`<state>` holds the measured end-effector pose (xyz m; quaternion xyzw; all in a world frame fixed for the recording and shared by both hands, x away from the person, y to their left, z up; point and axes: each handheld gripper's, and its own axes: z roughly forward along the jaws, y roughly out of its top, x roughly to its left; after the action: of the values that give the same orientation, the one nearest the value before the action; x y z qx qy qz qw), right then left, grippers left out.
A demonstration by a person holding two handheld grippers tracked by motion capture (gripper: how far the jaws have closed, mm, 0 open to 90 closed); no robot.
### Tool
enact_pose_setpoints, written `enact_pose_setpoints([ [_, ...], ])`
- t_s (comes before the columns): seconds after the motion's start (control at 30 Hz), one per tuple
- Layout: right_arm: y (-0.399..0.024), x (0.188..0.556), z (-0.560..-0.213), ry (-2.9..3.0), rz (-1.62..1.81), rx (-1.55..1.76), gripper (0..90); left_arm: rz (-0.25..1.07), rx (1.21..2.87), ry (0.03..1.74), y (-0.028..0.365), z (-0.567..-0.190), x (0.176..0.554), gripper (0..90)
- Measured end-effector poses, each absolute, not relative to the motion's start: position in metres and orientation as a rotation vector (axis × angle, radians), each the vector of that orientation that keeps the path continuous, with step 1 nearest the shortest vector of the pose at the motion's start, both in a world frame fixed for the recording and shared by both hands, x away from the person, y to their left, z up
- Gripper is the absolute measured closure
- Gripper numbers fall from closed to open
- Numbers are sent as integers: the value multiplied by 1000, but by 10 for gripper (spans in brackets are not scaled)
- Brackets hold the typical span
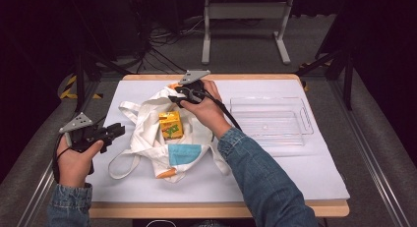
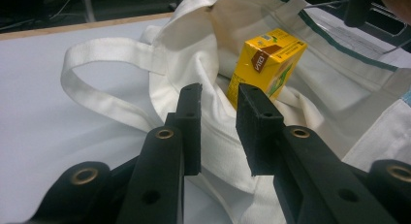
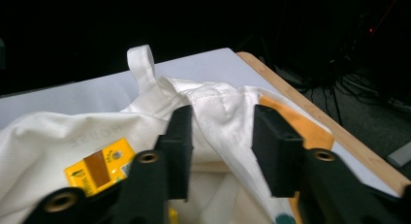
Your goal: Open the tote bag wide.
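While the tote bag point(image 1: 156, 133) lies crumpled mid-worktop point(image 1: 305, 178), a yellow carton point(image 1: 170, 125) is seen standing in its open mouth. Left gripper point(image 1: 117, 130) is held off the bag's left edge, jaws apart, nothing between them. Right gripper point(image 1: 176, 99) is held at the bag's far rim, jaws apart, a fold of fabric between them but not pinched. A clear tray point(image 1: 271, 120) sits to the right.

Tote bag point(image 1: 157, 133) blocks centre; tray point(image 1: 269, 120) crowds right side
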<state>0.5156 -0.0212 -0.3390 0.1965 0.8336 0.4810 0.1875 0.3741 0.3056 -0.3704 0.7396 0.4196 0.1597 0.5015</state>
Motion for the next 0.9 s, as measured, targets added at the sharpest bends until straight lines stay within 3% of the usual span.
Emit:
enact_pose_setpoints([
  [0.13, -13, 521, -348, 2386, 1284, 491, 571, 384, 1785, 1021, 307, -371, 371, 713],
  [0.27, -15, 523, -349, 2395, 1225, 439, 825, 383, 1787, 1023, 308, -372, 371, 718],
  [0.33, -17, 523, -347, 2394, 1199, 414, 880, 384, 1790, 1020, 309, -372, 372, 720],
  [0.9, -32, 531, -387, 2655, 960, 524, 891, 369, 1798, 999, 304, -371, 375, 731],
])
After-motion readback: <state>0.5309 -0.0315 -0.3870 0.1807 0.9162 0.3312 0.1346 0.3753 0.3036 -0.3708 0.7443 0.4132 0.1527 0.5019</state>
